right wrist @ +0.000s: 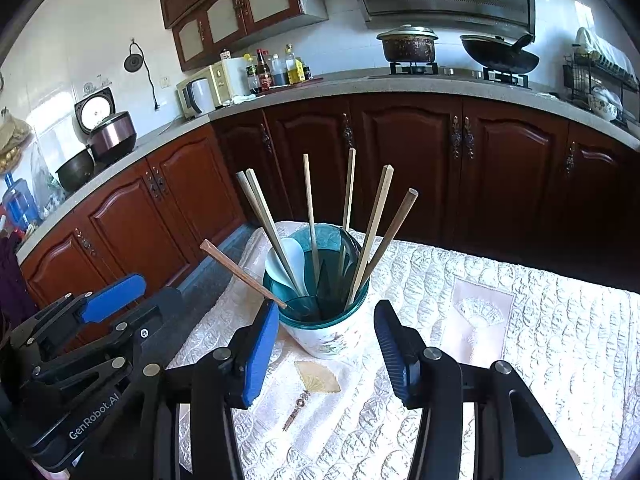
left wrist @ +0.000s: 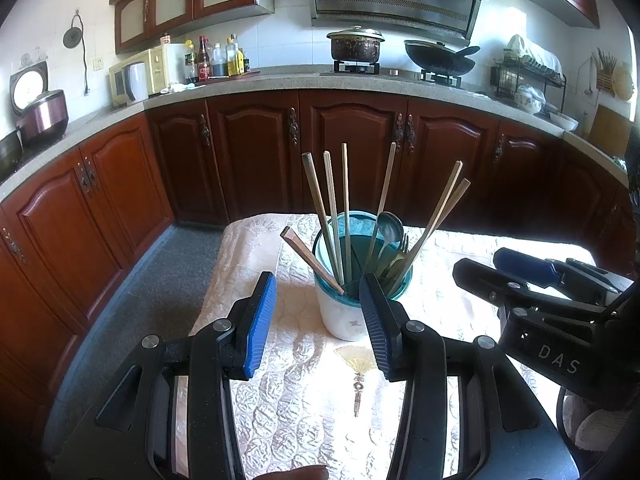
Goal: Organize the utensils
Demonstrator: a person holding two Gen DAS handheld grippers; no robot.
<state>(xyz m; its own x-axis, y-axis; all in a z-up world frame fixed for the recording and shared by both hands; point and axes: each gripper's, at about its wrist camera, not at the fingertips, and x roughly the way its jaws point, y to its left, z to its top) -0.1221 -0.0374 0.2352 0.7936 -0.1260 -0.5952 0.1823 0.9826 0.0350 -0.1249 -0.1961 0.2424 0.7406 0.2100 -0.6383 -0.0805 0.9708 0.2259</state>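
Both claws stand with jaws apart and nothing between them: the left claw (left wrist: 318, 322) hovers just short of the utensil holder (left wrist: 352, 300), the right claw (right wrist: 326, 344) beside it, level with the same pot. In the left wrist view the left claw's right finger (left wrist: 376, 320) covers the holder's near right rim. The holder stands near the far left corner of the worktop (right wrist: 540, 340), which is spread with a quilted cloth (left wrist: 288, 400). Chopsticks (right wrist: 310, 208) fan out of it, one leaning low toward the left claw side; a white spoon (right wrist: 286, 264) shows only in the right wrist view, a metal spoon (left wrist: 390, 226) and a fork (left wrist: 402, 246) only in the left. How the holder is divided inside is hard to make out. Dark cabinets (right wrist: 400, 160) run behind. The cloth right of the holder lies open; the worktop's left edge drops to the floor (left wrist: 160, 280).
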